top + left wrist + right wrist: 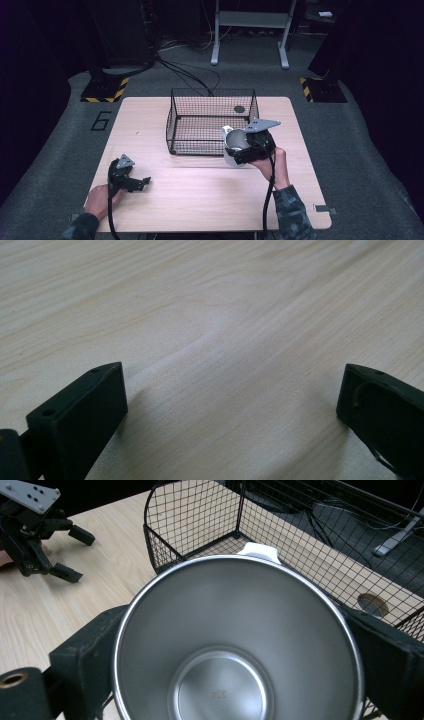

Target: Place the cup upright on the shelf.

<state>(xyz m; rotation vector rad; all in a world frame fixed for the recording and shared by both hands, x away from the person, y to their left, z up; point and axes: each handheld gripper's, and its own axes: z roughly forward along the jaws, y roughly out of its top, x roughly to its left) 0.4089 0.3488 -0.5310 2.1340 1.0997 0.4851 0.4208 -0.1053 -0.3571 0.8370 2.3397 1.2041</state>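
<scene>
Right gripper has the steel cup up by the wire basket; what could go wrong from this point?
The right gripper clamps the cup by its smooth round sides, so it might slip or twist. The cup sits close to the basket near its front wall; moving in low could knock the rim. The left gripper rests open, unable to help.

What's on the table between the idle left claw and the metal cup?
Nothing: the high view shows bare wooden table between the left gripper and the cup.

We see a dim room around a well-lit table (200,200), its far surroundings nearly black and slightly soft. Light falls from above, so faint shadows sit under the left gripper's jaws. The steel cup (235,645) shows soft sheen, no harsh glare; near jaw edges blur.
</scene>
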